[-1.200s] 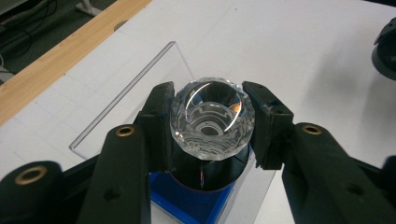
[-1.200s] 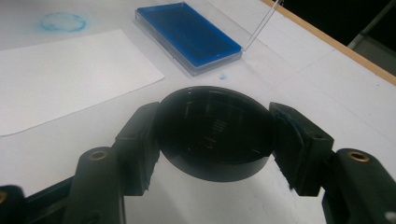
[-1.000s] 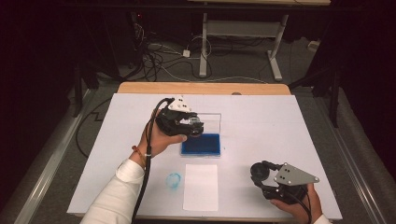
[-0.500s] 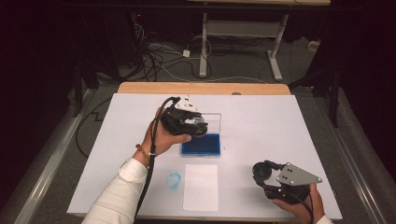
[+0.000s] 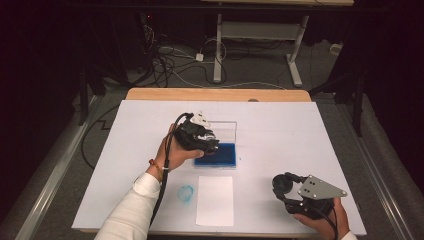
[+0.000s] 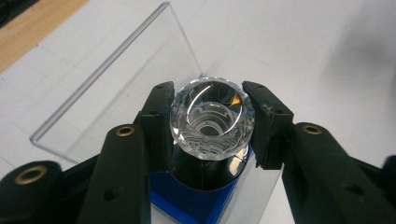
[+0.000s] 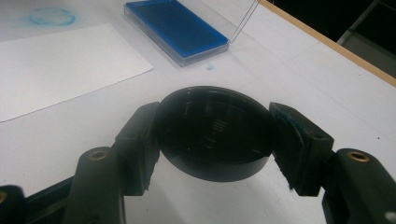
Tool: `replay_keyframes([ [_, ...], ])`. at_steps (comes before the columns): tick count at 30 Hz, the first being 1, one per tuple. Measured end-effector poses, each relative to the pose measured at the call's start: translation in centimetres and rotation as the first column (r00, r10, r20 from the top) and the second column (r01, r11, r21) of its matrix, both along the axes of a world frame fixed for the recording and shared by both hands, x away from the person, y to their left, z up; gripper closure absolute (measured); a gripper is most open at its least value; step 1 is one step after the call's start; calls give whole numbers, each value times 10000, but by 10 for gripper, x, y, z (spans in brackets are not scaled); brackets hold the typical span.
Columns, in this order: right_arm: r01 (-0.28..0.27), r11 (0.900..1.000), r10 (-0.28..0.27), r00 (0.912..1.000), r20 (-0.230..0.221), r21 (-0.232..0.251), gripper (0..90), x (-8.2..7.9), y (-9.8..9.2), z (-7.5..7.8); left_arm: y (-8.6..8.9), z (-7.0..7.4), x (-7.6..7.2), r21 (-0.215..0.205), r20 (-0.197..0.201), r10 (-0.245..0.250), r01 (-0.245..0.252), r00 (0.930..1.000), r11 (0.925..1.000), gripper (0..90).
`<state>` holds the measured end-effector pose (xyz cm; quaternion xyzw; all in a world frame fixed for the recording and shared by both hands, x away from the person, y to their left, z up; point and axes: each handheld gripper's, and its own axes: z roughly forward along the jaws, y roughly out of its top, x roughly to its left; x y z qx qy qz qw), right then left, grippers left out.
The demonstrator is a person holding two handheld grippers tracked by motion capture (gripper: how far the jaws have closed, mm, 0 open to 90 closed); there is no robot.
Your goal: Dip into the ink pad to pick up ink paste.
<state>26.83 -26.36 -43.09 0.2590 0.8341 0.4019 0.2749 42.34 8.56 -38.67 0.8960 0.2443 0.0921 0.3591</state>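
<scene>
Near edge: my right fingers (image 7: 212,140) clamp a black round lid (image 7: 215,133), held flat just above the counter (image 5: 300,130), broad face up. White paper sheet (image 5: 215,200) lies left of it, a blue ring stain (image 5: 186,192) beside the sheet, well apart from the lid. Farther out, my left fingers (image 6: 212,126) grip the clear faceted stamp knob (image 6: 212,119), long axis upright, dark base pointing down onto the blue ink pad (image 5: 220,156). Pad's clear lid (image 6: 116,79) stands open, tilted behind the stamp, close to my fingers. Wooden counter edge (image 5: 215,94) beyond.
</scene>
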Motion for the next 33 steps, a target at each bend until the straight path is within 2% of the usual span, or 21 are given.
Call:
replay_keyframes([
  [14,-7,9998,7,10000,-41,-178,377,1,1,-3,5,-26,8,114,-395,324,-320,9987,9994,550],
  [21,7,9997,-9,10000,-82,-239,377,2,2,-3,7,-32,8,83,-467,344,-340,9983,9994,550],
  [27,-24,9995,21,9999,-106,-317,377,2,3,-4,8,-35,8,134,-338,377,-373,9987,9992,550],
  [30,-58,9994,54,9999,-128,-354,377,2,4,-5,8,-38,9,124,-496,298,-292,9983,9995,550],
  [33,-42,9994,38,9999,-113,-354,377,2,3,-4,10,-40,9,-79,-550,346,-351,9979,9994,550],
])
